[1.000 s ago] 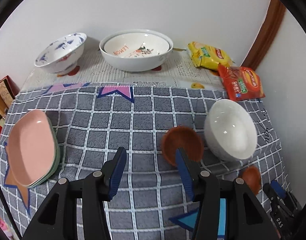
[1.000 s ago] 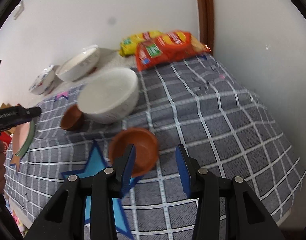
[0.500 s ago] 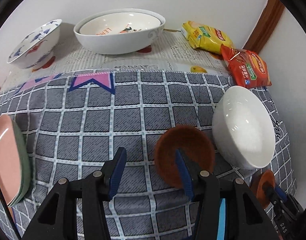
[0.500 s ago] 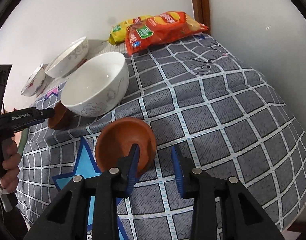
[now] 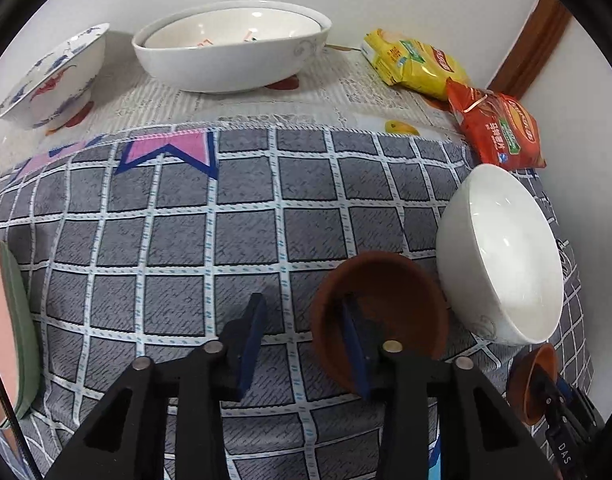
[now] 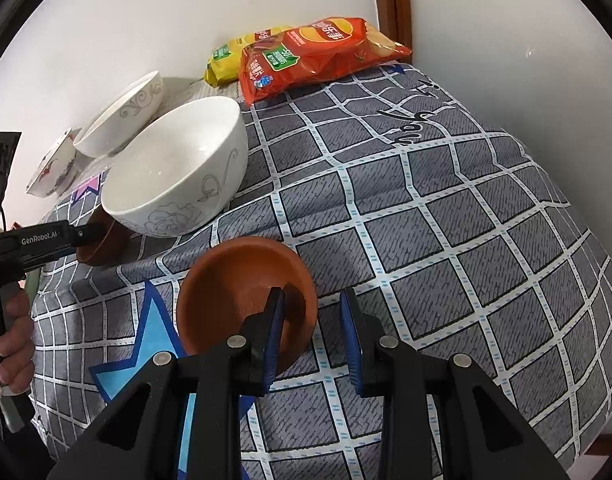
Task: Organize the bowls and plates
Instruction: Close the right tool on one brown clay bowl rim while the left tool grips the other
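In the left wrist view my left gripper (image 5: 302, 320) is open, its right finger inside a small brown bowl (image 5: 390, 296) and its left finger outside the rim. A white bowl (image 5: 502, 256) stands just right of it. In the right wrist view my right gripper (image 6: 312, 312) is open, its left finger inside a second brown bowl (image 6: 242, 288) and its right finger outside the near rim. The white bowl (image 6: 178, 172) stands behind it. A large white bowl (image 5: 230, 52) with a plate inside and a blue-and-red patterned bowl (image 5: 54, 76) stand at the back.
Stacked pink and green plates (image 5: 10, 328) lie at the left edge. Yellow (image 5: 414, 60) and red (image 5: 498, 128) snack bags lie at the back right by the wall. The grey checked cloth (image 6: 446, 216) slopes off at the right and front edges.
Both grippers moved forward and down onto the brown bowls. Each now has one finger inside its bowl. The right gripper's jaws have narrowed slightly.
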{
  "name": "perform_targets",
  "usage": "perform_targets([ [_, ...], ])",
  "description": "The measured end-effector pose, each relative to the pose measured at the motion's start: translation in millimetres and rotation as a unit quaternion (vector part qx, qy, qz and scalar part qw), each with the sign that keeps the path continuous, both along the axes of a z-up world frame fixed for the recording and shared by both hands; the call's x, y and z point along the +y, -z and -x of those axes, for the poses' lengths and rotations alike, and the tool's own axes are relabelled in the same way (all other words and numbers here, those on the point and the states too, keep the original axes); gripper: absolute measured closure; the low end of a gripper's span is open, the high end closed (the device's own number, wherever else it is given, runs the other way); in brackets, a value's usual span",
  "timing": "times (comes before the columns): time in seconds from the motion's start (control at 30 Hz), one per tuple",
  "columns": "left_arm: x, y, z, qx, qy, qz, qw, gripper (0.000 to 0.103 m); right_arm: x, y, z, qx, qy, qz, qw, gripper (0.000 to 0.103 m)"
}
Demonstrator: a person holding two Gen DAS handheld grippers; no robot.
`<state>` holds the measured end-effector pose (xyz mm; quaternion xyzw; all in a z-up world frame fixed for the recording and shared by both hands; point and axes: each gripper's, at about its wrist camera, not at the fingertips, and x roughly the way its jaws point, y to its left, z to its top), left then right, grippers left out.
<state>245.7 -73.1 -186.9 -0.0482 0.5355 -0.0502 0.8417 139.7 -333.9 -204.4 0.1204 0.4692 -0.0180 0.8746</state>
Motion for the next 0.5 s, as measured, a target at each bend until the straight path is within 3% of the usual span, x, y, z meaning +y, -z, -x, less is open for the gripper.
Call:
perform_targets([
  [0.33, -4.3, 3.1, -3.8, -0.003, 0.021, 0.021, 0.9996, 0.089, 0.4, 0.7, -5.5, 0.005, -0.004, -0.008, 1.000, 0.088],
  [0.5, -8.7, 1.9, -4.8, -0.006, 0.025, 0.018, 0.9995, 0.091, 2.5, -0.5, -4.9, 0.004, -0.003, -0.011, 1.000, 0.091],
])
